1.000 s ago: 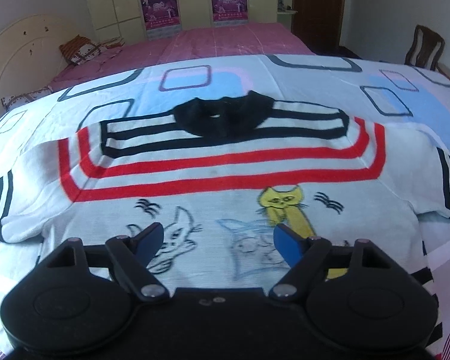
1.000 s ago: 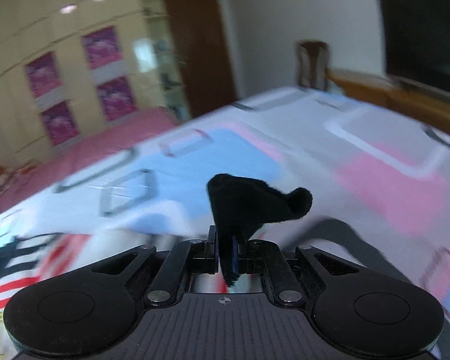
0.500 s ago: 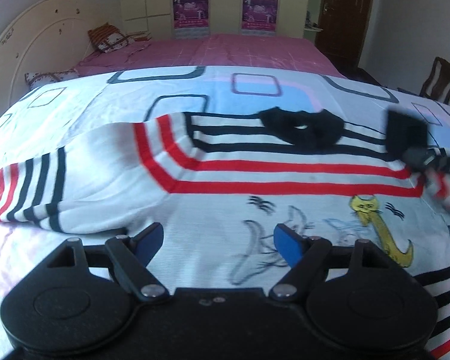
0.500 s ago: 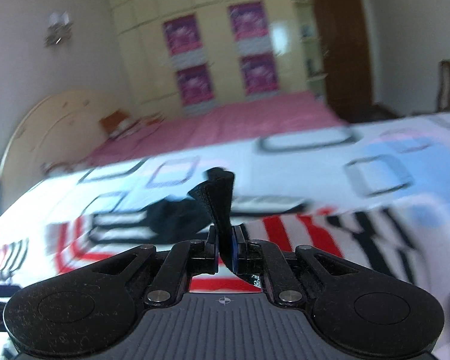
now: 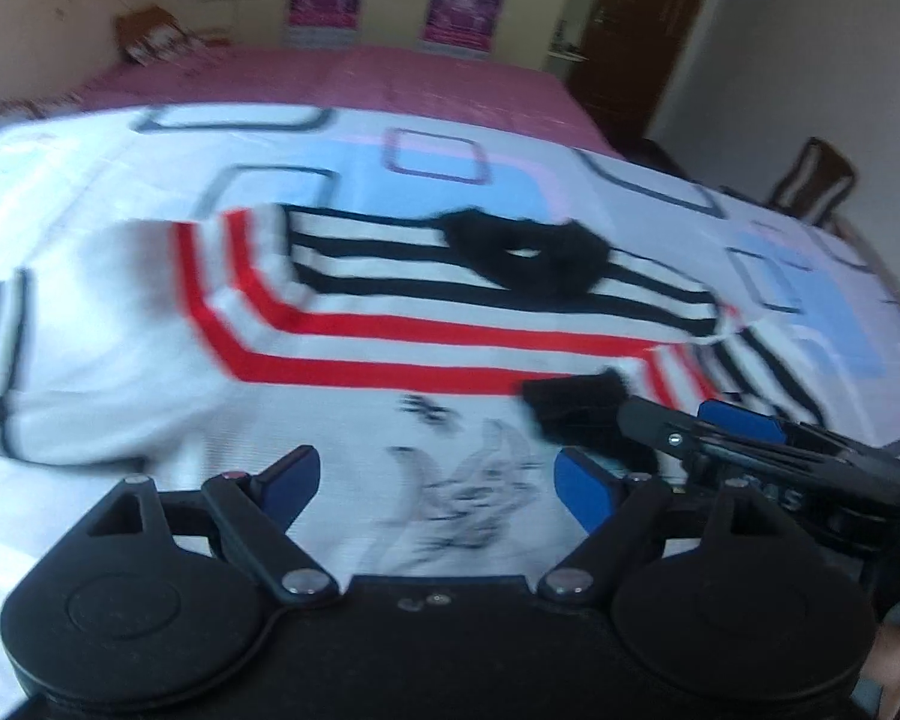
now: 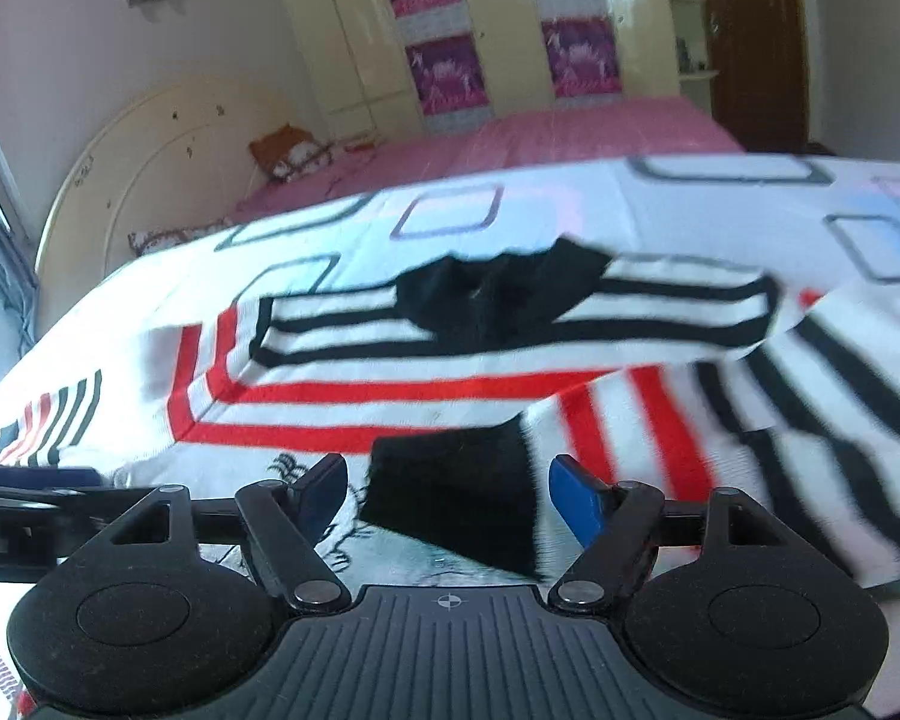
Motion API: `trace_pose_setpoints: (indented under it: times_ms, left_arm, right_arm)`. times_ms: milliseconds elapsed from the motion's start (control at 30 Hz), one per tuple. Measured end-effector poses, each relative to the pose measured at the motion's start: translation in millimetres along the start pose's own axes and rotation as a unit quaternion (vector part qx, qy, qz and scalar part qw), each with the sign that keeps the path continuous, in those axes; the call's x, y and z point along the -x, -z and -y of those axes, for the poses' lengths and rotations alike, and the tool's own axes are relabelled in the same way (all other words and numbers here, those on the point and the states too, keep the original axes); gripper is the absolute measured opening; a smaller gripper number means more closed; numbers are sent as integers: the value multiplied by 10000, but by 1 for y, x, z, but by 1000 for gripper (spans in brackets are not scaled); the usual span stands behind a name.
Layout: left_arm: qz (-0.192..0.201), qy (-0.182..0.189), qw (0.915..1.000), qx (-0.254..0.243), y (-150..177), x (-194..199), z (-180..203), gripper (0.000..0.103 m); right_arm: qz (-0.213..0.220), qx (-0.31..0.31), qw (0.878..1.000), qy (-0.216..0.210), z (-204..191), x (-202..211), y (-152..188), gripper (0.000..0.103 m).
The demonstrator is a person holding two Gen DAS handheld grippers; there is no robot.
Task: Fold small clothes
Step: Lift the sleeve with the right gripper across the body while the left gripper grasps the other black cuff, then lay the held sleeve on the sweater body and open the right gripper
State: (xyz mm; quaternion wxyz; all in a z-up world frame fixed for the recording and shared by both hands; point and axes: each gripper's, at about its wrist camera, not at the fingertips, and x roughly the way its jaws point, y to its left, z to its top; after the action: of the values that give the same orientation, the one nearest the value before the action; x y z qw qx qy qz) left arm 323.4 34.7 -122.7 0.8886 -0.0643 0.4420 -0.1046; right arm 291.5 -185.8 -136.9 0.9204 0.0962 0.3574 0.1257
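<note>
Right sleeve folded in, cuff being let go

The sweater (image 6: 390,414) lies flat on the bedspread (image 6: 510,210); the right gripper (image 6: 447,489) is opening around the black cuff (image 6: 450,498). The left gripper (image 5: 435,480), jaws opening and empty, probably takes the other sleeve (image 5: 6,348) next.

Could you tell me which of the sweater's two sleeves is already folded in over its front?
The sleeve with the black cuff, lying between the opening fingers of the right gripper, is folded across the sweater. The other sleeve lies spread out sideways.
</note>
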Motion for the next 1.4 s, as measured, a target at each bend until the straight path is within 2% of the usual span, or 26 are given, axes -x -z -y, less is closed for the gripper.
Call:
trace_pose_setpoints:
  times_ms: [100,200,267,300,367,467,500,533,800,833,900,967,1000,1033,1133,1233,1300,1333,1400]
  left_arm:
    - [-141,353,9991,185,-1,-14,13,83]
    - [-227,686,9964,433,-1,-33,24,70]
    - [-350,900,9929,690,-1,-48,28,56]
    - [-417,949,9914,804,-1,-55,30,53]
    - [-452,1028,9895,914,-2,-65,33,35]
    - [-430,1039,9895,904,-1,-76,37,16]
    - [-364,1093,9893,901,-1,-77,38,14]
    - [-292,1135,9892,875,0,-77,38,8]
    - [640,1360,9858,752,-27,-26,32,6]
    - [778,1344,9854,698,-32,-17,27,6]
    - [933,1270,9850,703,-37,-5,16,6]
    - [1020,1055,9870,661,-38,-2,6,6]
    - [1022,934,9881,664,-37,-2,-1,6]
    - [978,810,9892,729,-33,-6,-9,6]
    - [647,478,9930,863,-18,-29,-29,6]
    - [332,320,9959,779,-3,-49,-33,6]
    - [259,232,9973,651,3,-55,-33,6]
    - [276,179,9977,594,3,-54,-32,9]
    - [357,17,9979,549,1,-48,-30,24]
  right_arm:
    - [192,79,9992,331,17,29,-1,74]
    - [309,335,9955,831,39,57,6,74]
    - [303,399,9921,1152,54,68,12,74]
    - [279,383,9908,1267,63,71,16,74]
    - [221,246,9881,1503,82,77,24,74]
    - [67,-18,9859,1673,107,78,33,74]
    - [33,-90,9855,1693,113,77,36,74]
    - [10,-165,9853,1701,120,76,37,73]
    - [-30,-437,9867,1567,138,55,34,72]
    - [2,-431,9871,1542,137,52,32,60]
    - [18,-470,9880,1469,137,49,29,44]
    - [5,-441,9886,1438,135,44,26,44]
    - [-17,-421,9887,1442,134,40,25,39]
    - [-42,-429,9891,1407,133,37,25,16]
    - [16,-413,9886,1449,130,41,28,16]
    - [-144,-395,9866,1573,132,39,36,16]
    - [-188,-363,9870,1556,133,43,38,16]
    - [-256,-302,9875,1525,132,46,38,16]
    - [-280,-300,9881,1482,132,55,37,16]
